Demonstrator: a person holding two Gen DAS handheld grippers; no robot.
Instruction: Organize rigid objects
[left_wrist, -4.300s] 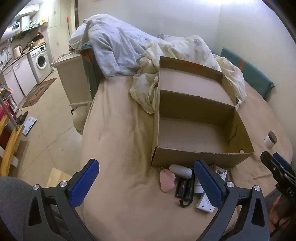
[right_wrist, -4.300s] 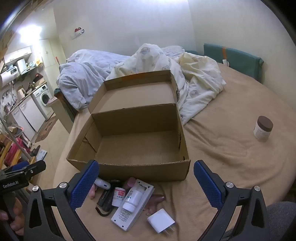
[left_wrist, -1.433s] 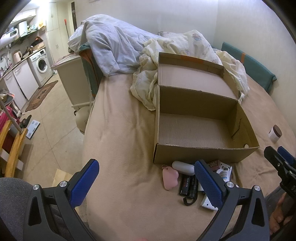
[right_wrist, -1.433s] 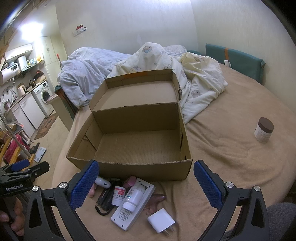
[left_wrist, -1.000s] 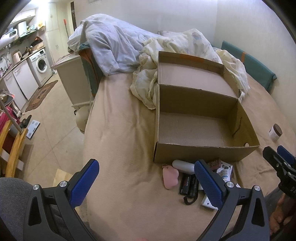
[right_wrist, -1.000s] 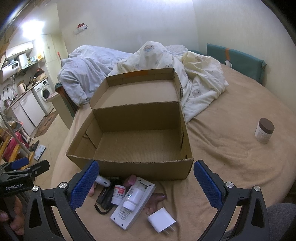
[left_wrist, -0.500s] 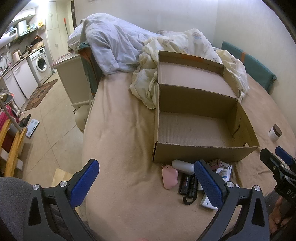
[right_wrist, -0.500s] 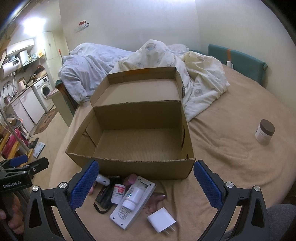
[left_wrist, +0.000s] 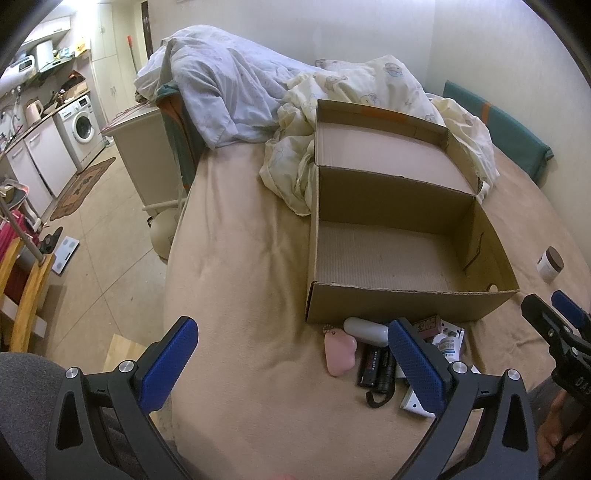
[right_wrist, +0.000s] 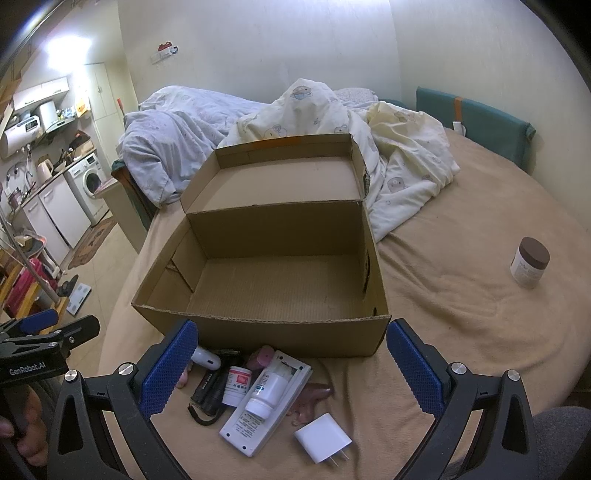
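Just ahead of right tool (right_wrist: 291, 365): remote (right_wrist: 266, 408).

Black tool (right_wrist: 288, 363) frames — blue pads (right_wrist: 168, 367)

Both fisheye views: even, moderately bright indoor light with a warm cast. A ceiling lamp (right_wrist: 68, 46) glares at far left of the right view. Soft shadow fills the box (right_wrist: 266, 280) interior. Straight lines bow toward the dark vignetted corners; focus is sharp, without motion blur.
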